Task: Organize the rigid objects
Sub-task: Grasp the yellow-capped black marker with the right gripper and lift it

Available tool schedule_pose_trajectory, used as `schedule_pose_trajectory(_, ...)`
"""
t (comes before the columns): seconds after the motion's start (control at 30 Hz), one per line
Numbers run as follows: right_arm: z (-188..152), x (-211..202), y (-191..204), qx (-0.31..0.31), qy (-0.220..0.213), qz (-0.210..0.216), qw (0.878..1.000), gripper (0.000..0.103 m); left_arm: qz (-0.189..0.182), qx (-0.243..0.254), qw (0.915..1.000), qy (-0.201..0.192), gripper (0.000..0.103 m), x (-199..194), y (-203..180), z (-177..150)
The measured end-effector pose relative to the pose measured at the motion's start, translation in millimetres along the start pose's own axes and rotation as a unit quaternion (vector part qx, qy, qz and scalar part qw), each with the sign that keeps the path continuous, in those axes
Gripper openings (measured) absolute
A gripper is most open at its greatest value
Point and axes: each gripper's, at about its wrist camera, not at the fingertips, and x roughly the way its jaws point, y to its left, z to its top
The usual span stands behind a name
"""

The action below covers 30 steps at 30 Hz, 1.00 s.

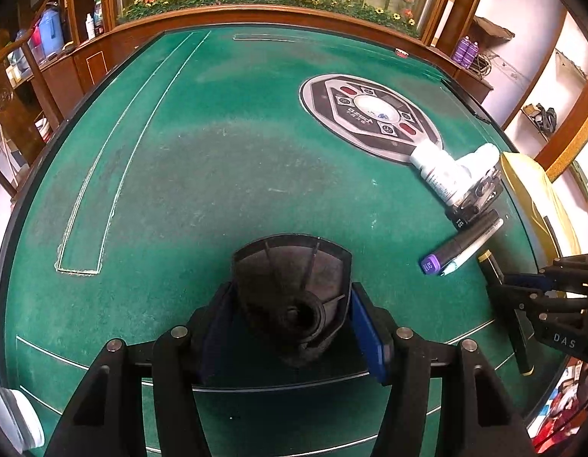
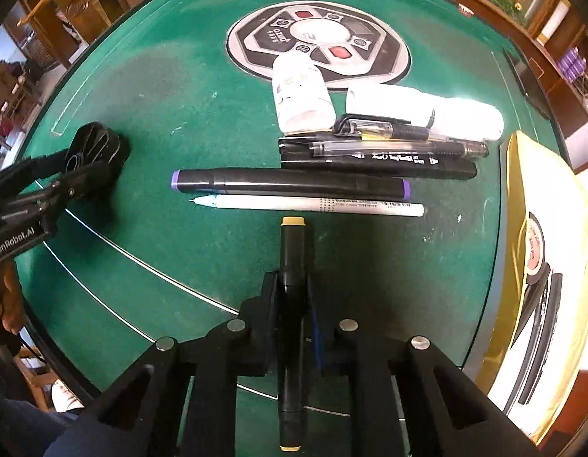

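Right wrist view: your right gripper [image 2: 294, 297] stands low centre, jaws drawn in tight on the yellow-capped marker [image 2: 292, 251], which runs lengthwise between the pads with one cap ahead and the other at the bottom edge.
Right claw contents: marker gripped about mid-barrel; whether it has left the felt cannot be told.
Left wrist view: your left gripper [image 1: 290, 323] sits bottom centre, jaws part open with the blue pads against the sides of the black ribbed piece [image 1: 290, 285], which appears held on the green table [image 1: 217, 133].
Sorted row: above the right claw lie the white pen [image 2: 313, 203], then the purple-capped marker [image 2: 290, 184], then a black marker [image 2: 377, 163] with two clear pens [image 2: 400, 141] on it, all roughly parallel.
Beyond the row: two white bottles [image 2: 299, 95] lie on their sides, touching the table's centre control panel [image 2: 389, 57].
Right edge: a yellow bag [image 2: 541, 228].
Step in hand, by judgement: grasping the stray marker, crosswise to the row.
Next move, by judgement: you must turn it parallel and set it just below the white pen without knocking the row.
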Motion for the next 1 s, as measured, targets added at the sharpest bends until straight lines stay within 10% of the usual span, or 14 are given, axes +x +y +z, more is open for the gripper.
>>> schedule_pose_trajectory(1.0, -49, -75, -84, 0.089, -0.104, 0.126, 0.983, 0.014, -0.034, 0.033, 0.9973, -0.056, 0.063, -49, -105, 9)
